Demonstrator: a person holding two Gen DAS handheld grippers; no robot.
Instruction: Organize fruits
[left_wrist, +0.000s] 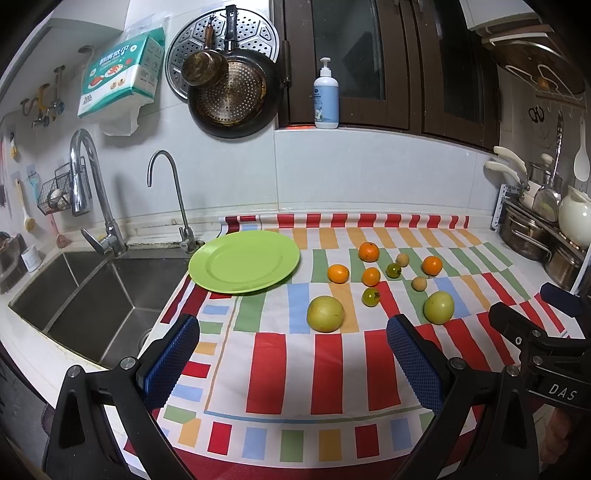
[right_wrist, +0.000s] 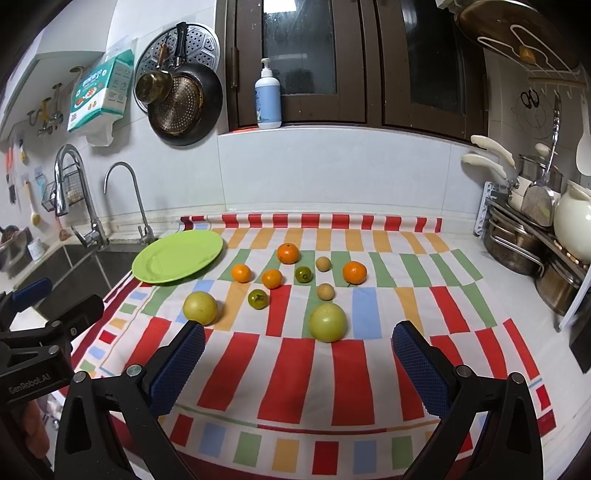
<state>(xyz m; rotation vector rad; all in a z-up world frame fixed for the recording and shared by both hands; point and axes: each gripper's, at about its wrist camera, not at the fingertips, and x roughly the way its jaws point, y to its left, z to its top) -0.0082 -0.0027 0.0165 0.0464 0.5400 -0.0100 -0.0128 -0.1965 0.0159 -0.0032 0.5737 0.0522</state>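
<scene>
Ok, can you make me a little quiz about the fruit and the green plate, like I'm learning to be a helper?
1. True or false: the round green plastic plate already has fruit on it.
2. How many small orange citrus fruits lie on the striped cloth?
3. Which is open: A) only the left claw, B) only the right claw, C) both?

Key:
1. False. The plate is bare; all fruit sits on the cloth.
2. Four; one is at.
3. C. Both claws stand wide open, holding nothing.
</scene>
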